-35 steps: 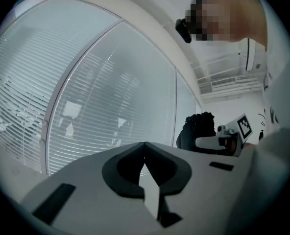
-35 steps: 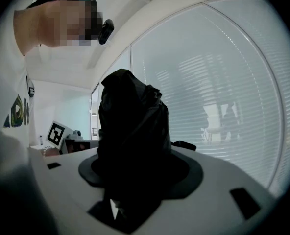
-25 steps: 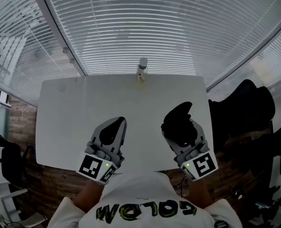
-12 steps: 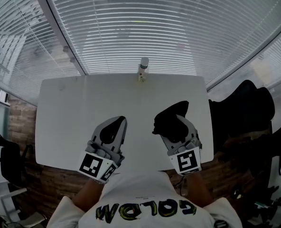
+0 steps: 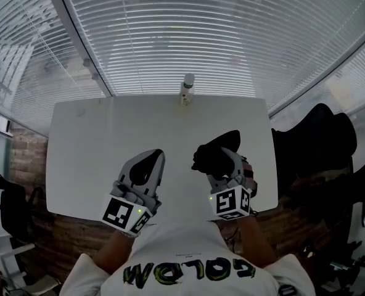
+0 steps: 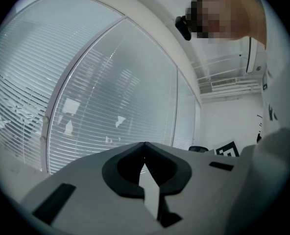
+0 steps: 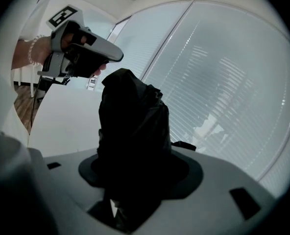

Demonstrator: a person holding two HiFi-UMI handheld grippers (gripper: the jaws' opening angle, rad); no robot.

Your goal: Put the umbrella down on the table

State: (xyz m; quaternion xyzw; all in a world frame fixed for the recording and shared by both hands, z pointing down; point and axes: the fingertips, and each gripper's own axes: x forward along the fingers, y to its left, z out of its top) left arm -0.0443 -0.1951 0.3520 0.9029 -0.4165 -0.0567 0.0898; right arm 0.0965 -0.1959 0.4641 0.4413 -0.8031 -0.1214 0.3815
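A black folded umbrella (image 5: 217,155) hangs just over the right half of the white table (image 5: 84,140), with my right gripper (image 5: 224,165) shut on it. In the right gripper view the umbrella (image 7: 132,124) fills the space between the jaws and hides their tips. My left gripper (image 5: 152,160) is over the table's near middle, its tips together and nothing in them. The left gripper view shows those jaws (image 6: 144,145) meeting at a point against the window blinds. The left gripper (image 7: 81,53) also appears in the right gripper view, at upper left.
A small bottle (image 5: 185,89) stands at the middle of the table's far edge, against the window blinds (image 5: 188,36). Black office chairs (image 5: 318,140) stand close to the table's right side. The table's near edge runs just in front of the person's body.
My right gripper has come down and moved left with the umbrella, rolling so its marker cube faces up. The left gripper has stayed still.
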